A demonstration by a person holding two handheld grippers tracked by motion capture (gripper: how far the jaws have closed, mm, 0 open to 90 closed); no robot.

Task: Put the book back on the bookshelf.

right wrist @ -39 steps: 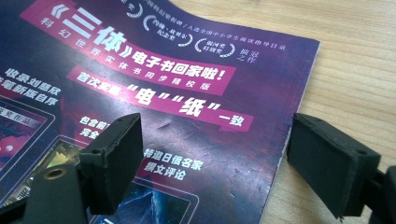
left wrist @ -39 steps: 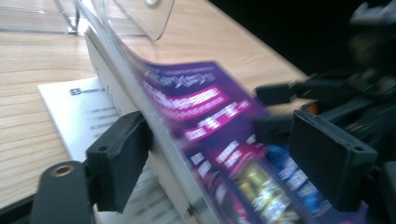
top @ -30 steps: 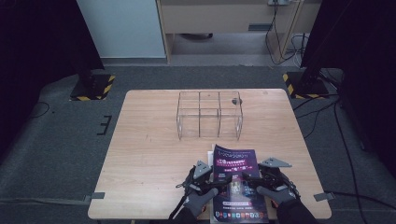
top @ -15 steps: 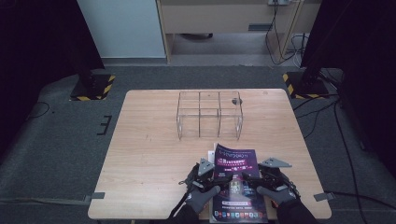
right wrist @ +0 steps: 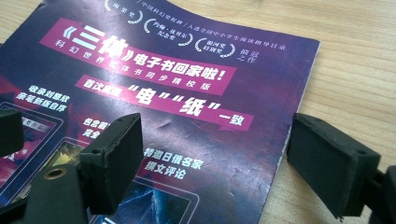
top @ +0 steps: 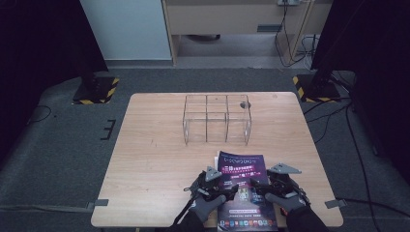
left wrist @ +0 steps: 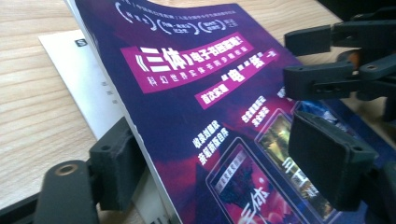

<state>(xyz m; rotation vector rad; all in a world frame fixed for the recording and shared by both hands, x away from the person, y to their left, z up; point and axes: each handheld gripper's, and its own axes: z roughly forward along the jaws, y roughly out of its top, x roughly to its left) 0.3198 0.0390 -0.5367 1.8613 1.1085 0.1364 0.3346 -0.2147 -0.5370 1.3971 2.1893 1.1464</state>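
Two grippers of mine, left gripper and right gripper, sit with jaws spread wide, straddling opposite edges of the purple magazine at the worktop's lower middle.

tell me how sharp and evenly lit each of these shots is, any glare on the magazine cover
High view: table evenly lit, dark surroundings, the magazine small with soft print. Left gripper view: cover text crisp mid-frame, the left claw near the lens soft, pale sheen along the cover's upper part. Right gripper view: headline sharp, fine creases catch light, right claw slightly blurred, no harsh glare.
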